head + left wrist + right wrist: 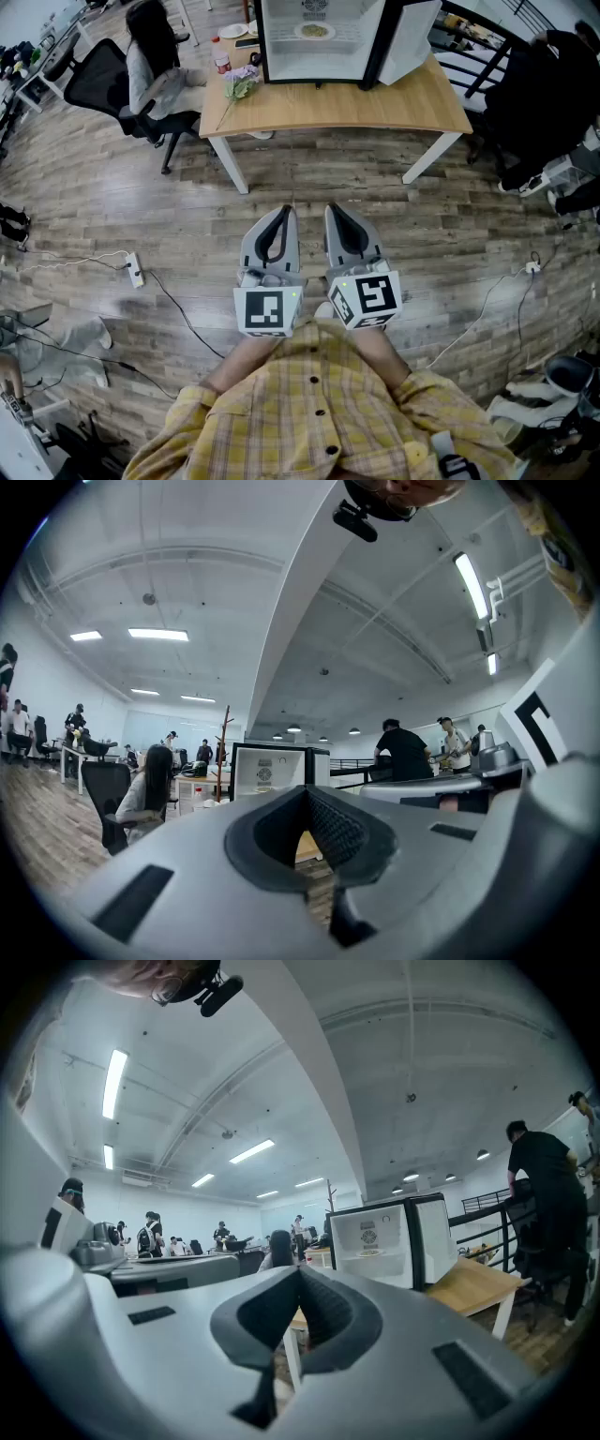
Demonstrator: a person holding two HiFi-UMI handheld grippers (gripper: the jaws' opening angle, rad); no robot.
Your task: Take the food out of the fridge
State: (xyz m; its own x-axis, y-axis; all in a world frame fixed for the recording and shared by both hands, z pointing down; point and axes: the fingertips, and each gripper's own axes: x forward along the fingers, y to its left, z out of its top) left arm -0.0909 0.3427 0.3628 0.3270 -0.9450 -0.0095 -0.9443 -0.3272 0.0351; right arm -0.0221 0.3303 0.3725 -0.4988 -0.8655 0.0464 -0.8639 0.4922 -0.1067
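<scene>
The fridge stands on the table with its door swung open, so the plate of food on its shelf is ready to be reached. The person stands well back from it. The left gripper and right gripper are held side by side close to the chest, pointing level toward the fridge, both with jaws pressed together and nothing between them.
</scene>
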